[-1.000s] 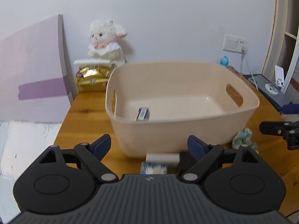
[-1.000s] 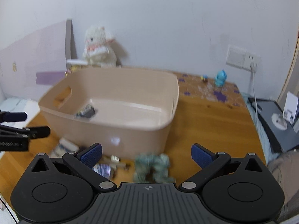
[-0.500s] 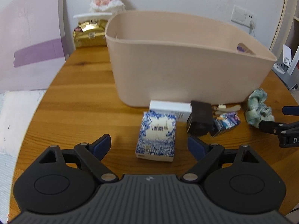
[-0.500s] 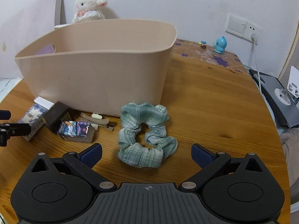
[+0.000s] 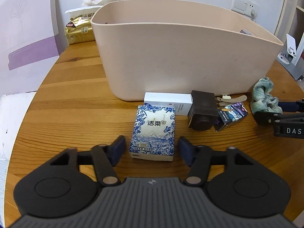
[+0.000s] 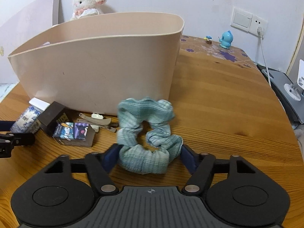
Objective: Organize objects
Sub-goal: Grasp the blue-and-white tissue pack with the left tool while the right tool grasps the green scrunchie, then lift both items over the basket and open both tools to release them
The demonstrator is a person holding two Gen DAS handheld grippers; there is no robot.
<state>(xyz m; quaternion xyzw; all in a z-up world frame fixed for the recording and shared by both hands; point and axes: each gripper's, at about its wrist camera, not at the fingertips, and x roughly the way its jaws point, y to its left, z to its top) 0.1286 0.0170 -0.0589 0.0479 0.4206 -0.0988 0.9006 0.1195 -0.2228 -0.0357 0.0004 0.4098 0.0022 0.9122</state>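
A beige plastic bin (image 5: 182,45) stands on the wooden table (image 5: 76,102). In front of it lie a blue-and-white tissue pack (image 5: 153,132), a white box (image 5: 168,103), a dark brown box (image 5: 203,113), a small colourful box (image 5: 230,115), hair clips (image 5: 228,99) and a green scrunchie (image 6: 147,134). My left gripper (image 5: 152,150) is open, its fingers on either side of the tissue pack's near end. My right gripper (image 6: 150,156) is open around the scrunchie's near edge, its pads close to the fabric.
A plush lamb (image 6: 86,3) and a gold snack bag (image 5: 80,30) sit behind the bin. A pink board (image 5: 28,38) leans at the left. A blue figurine (image 6: 225,39) and a wall socket with a cord (image 6: 259,28) are at the back right.
Both grippers dropped from above the bin to table level and moved forward. The left now straddles the tissue pack; the right now straddles the scrunchie.
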